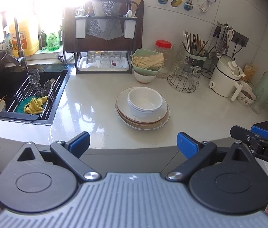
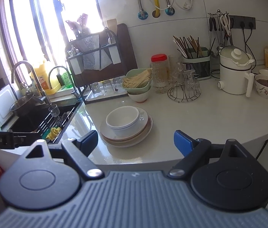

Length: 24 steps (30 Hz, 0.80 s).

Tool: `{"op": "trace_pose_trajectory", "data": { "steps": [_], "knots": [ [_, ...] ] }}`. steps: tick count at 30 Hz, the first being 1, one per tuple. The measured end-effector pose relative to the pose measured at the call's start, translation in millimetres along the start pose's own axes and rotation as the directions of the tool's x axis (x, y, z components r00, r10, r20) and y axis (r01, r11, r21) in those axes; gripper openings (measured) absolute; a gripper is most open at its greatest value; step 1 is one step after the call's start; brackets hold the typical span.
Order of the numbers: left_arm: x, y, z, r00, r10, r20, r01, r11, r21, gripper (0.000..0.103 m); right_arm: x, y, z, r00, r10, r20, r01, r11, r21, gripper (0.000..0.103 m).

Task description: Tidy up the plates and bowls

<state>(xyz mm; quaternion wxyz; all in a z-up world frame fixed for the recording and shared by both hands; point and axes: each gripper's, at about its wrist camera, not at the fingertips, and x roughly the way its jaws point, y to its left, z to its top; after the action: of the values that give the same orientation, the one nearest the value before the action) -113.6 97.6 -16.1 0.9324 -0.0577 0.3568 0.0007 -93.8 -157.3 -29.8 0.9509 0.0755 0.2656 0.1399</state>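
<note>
Centrally on the countertop (image 1: 191, 102), a stack of plates (image 1: 143, 120) is seen with nested white bowls (image 1: 145, 102) on top, straight ahead of both grippers. The left gripper (image 1: 133, 145) and right gripper (image 2: 135, 142) are held spread, empty, well short. Plate count is obscured.

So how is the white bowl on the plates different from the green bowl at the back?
The white bowl is round and empty; the green bowl has squarer corners and holds pale noodles. The white bowl is nested in another white bowl on a stack of plates; the green bowl is stacked on another bowl at the back. Both sit upright on the same counter.
</note>
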Motion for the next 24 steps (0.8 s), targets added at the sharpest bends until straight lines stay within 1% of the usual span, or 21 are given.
{"op": "trace_pose_trajectory", "data": {
  "steps": [6,15,24],
  "knots": [
    [2.7,0.1,0.3,1.0,-0.003,-0.008,0.003,1.0,0.008,0.1,0.1,-0.7,2.2,1.0,-0.019,0.007,0.019,1.0,0.003,0.088],
    [2.0,0.0,0.3,1.0,0.017,-0.015,-0.017,1.0,0.017,0.1,1.3,3.2,-0.3,1.0,-0.01,0.0,0.01,1.0,0.003,0.088],
    [1.7,1.0,-4.6,1.0,0.014,-0.014,-0.014,1.0,-0.005,0.1,-0.1,4.3,-0.8,1.0,-0.021,0.001,0.021,1.0,-0.008,0.088]
  ]
}}
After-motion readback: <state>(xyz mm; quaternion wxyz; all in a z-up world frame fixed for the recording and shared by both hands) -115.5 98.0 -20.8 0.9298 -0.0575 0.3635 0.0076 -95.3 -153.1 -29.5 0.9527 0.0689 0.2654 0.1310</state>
